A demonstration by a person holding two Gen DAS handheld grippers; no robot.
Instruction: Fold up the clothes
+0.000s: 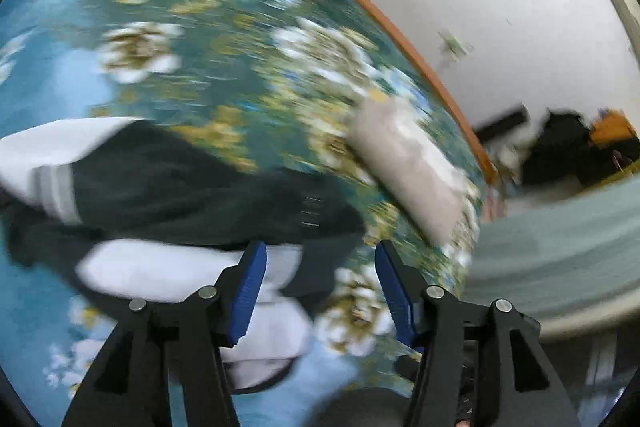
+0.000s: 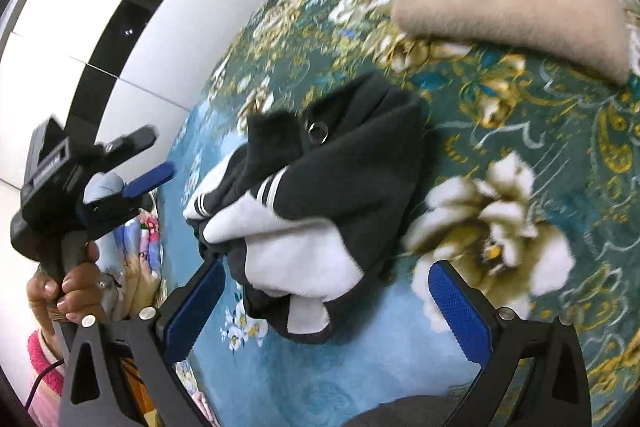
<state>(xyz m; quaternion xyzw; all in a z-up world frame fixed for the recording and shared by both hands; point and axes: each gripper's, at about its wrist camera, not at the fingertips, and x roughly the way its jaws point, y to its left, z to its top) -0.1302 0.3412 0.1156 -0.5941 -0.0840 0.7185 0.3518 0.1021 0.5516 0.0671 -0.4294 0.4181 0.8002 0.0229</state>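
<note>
Dark garment with white panels and stripes (image 2: 320,195) lies bunched in a heap on the floral bed cover (image 2: 520,131), near its blue-toned edge. A metal eyelet shows near the garment's top.

Right gripper (image 2: 324,311): jaws spread wide, nothing between the pads, hovering just over the near edge of the heap.

Left gripper (image 1: 320,291): jaws apart, nothing pinched; its view is motion-blurred, with the garment (image 1: 180,187) just ahead and to the left of the fingertips. In the right wrist view it is held up off to the left in the person's hand (image 2: 68,291), clear of the garment.

Beige folded garment (image 2: 512,7) rests further up the bed, well apart from the dark one.
</note>
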